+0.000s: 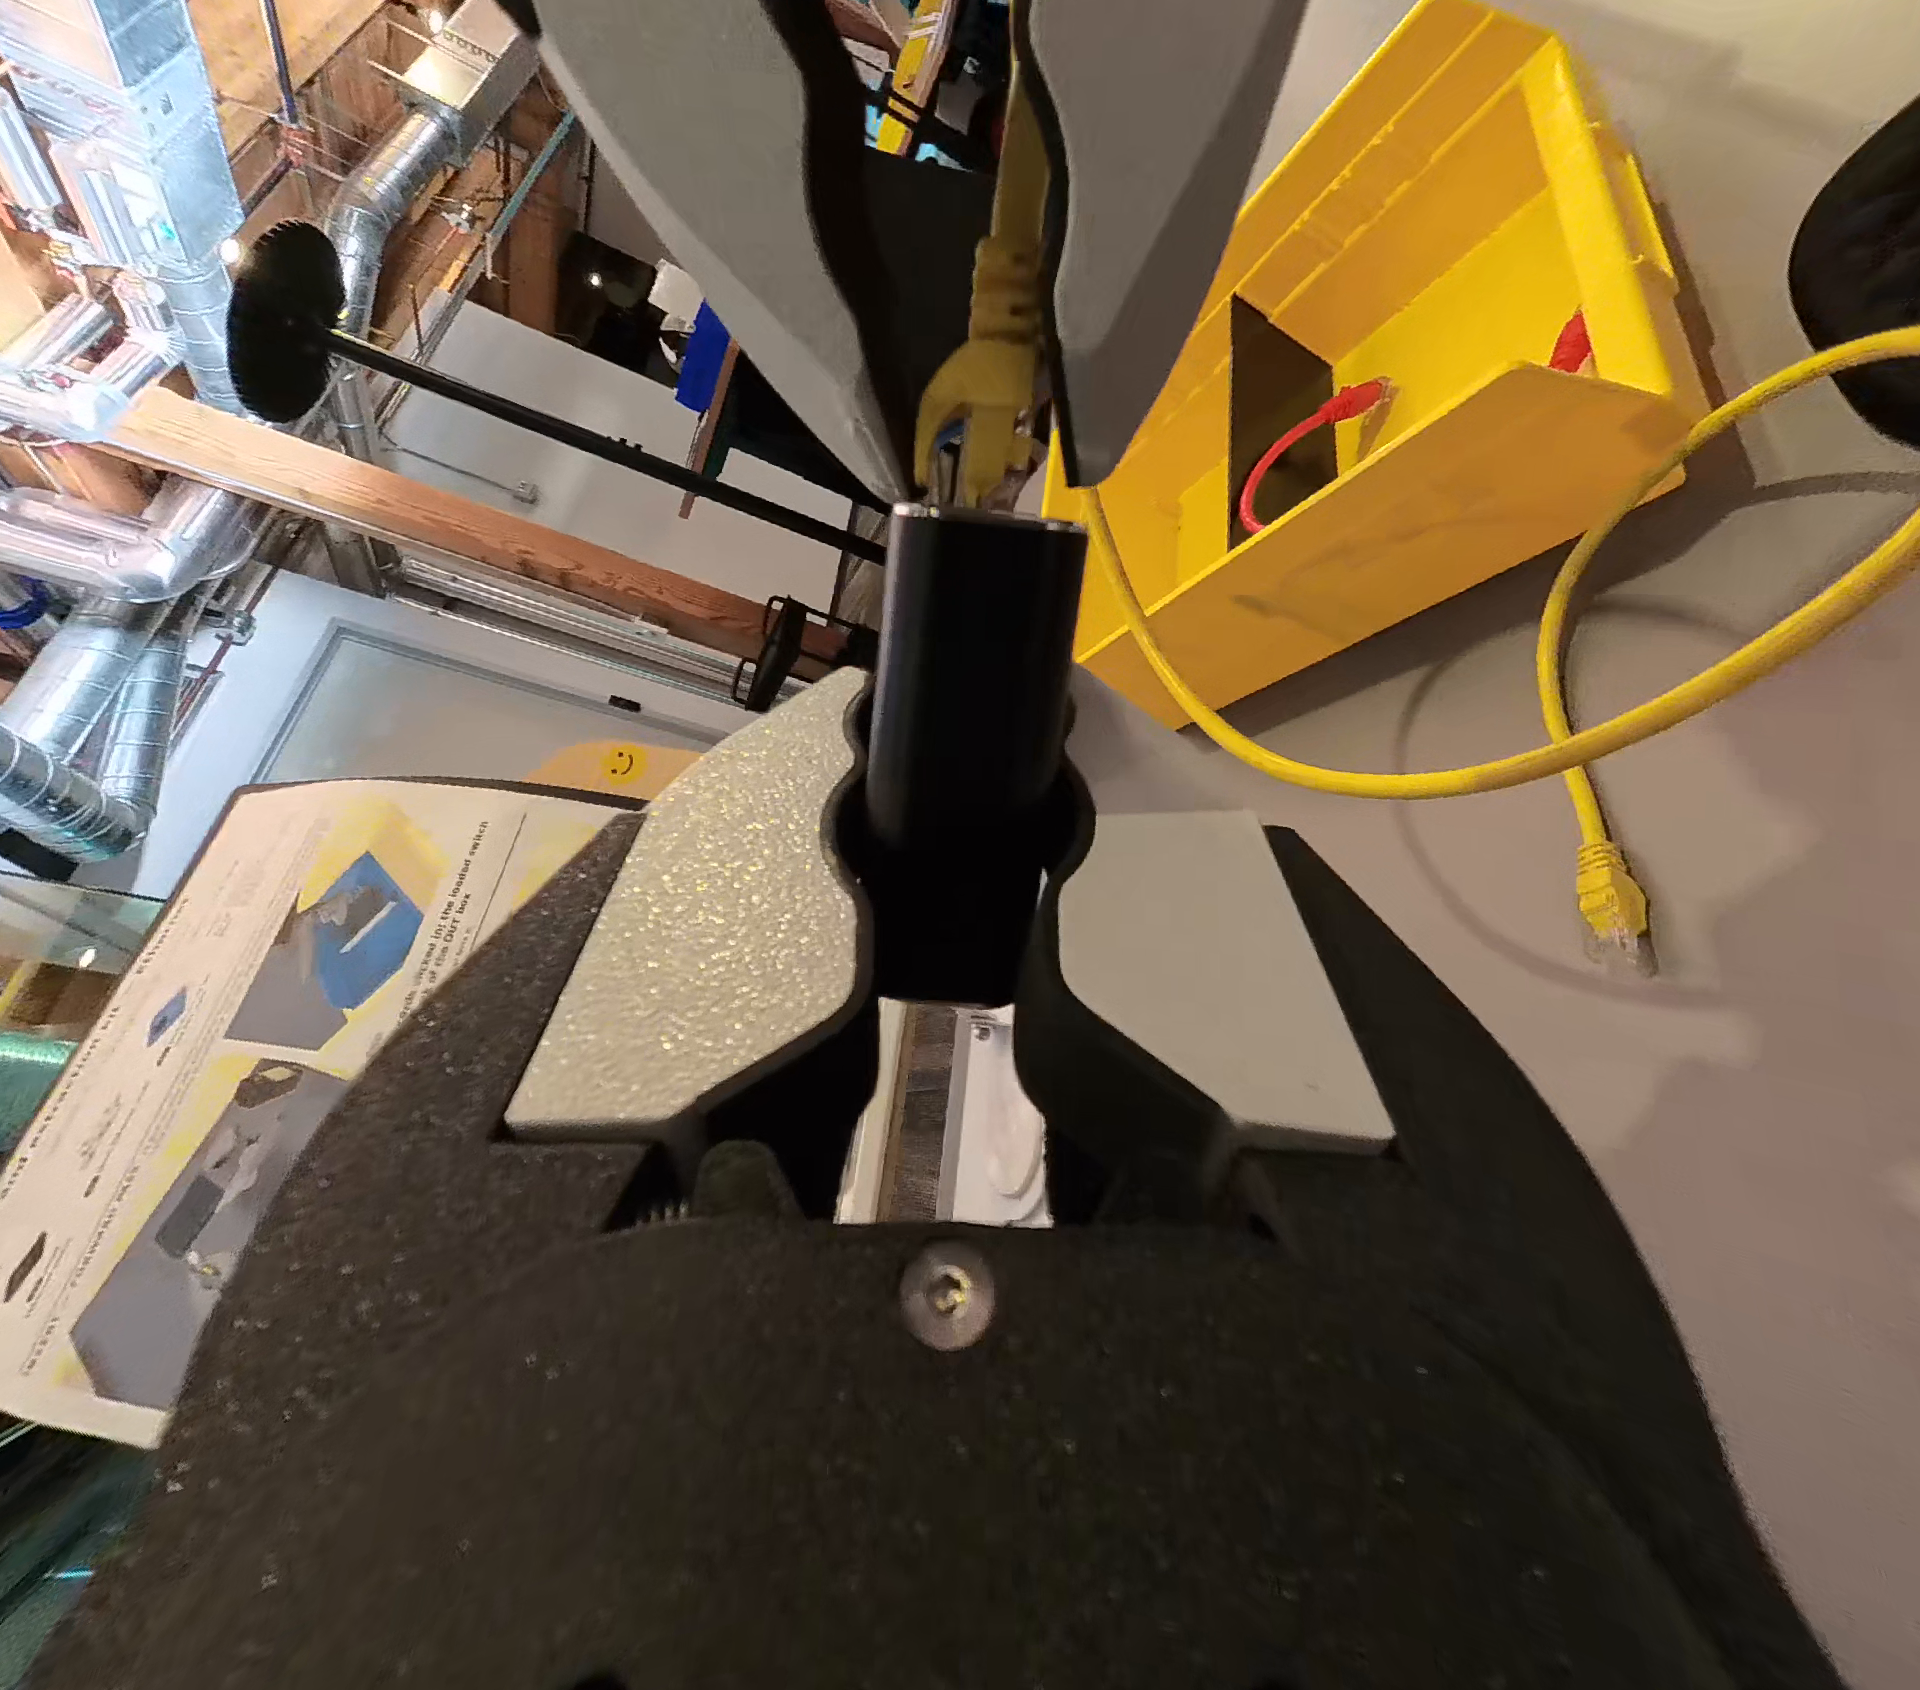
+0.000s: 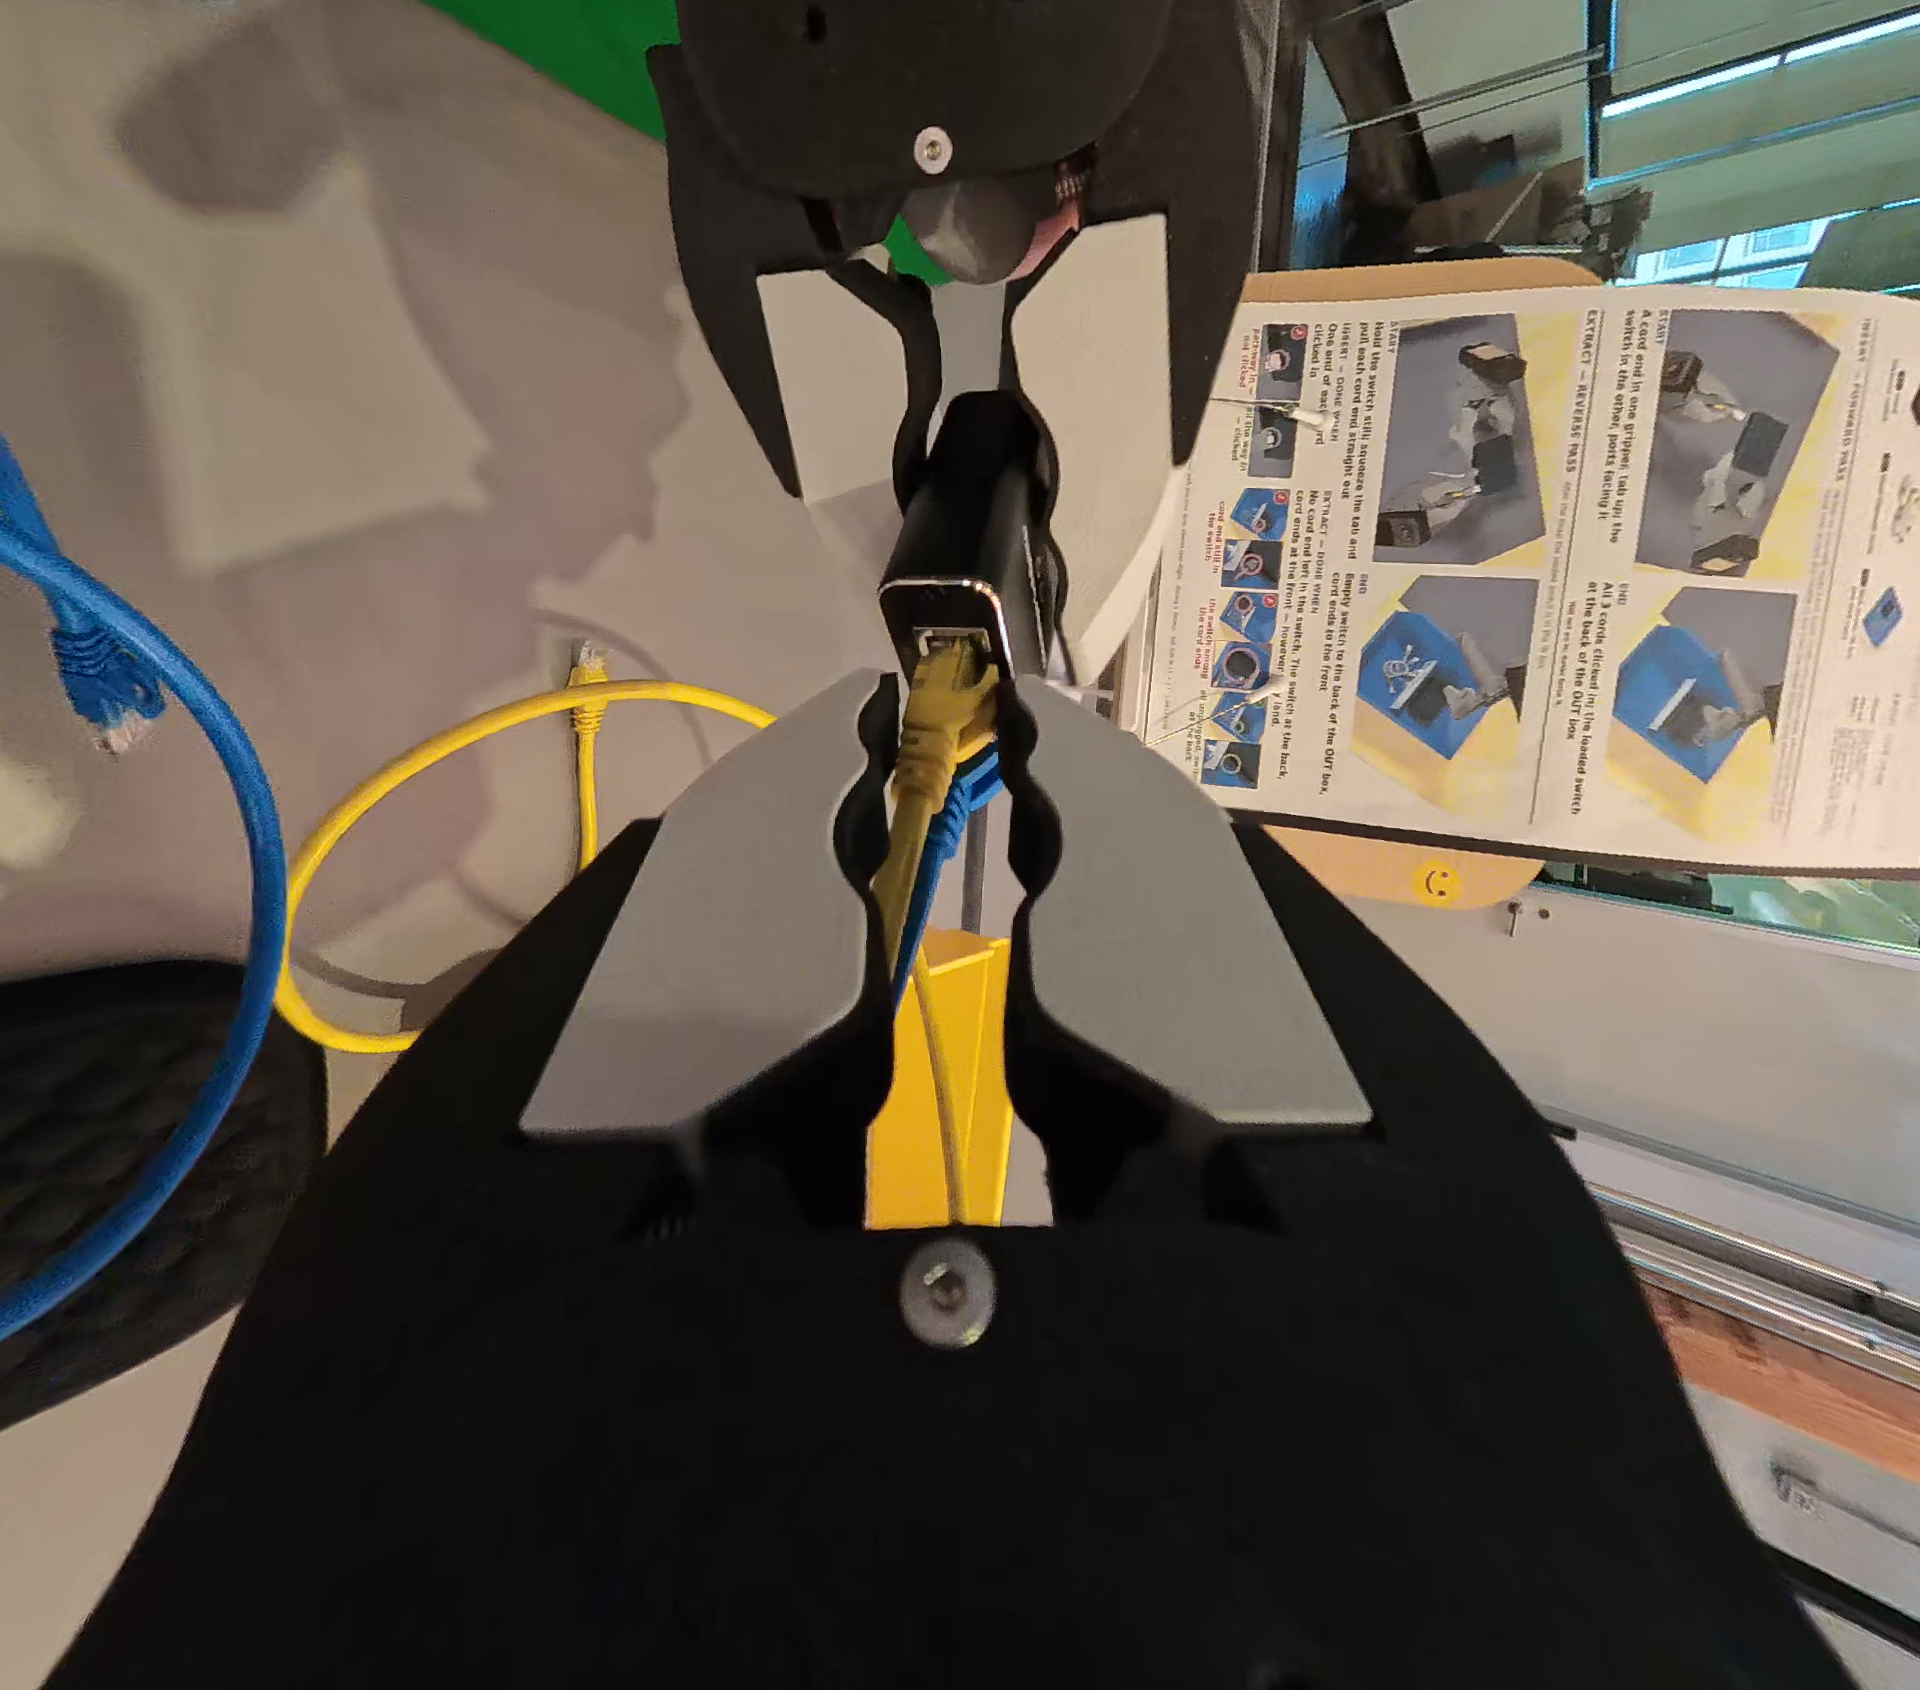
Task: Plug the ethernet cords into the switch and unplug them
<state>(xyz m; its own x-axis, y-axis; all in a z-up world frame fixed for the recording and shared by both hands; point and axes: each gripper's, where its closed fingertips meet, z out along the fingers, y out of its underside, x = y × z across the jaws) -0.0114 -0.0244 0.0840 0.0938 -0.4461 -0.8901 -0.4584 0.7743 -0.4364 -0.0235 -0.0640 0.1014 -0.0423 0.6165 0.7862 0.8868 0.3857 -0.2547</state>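
Three cords [image 2: 914, 767], one switch [image 2: 966, 539]

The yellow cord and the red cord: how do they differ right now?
The yellow cord has one plug at the switch, gripped by the right gripper; the red cord lies loose in the yellow bin. They differ in colour. Both are network cords.

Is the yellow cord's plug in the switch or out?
In: the yellow plug sits in a port of the black switch.
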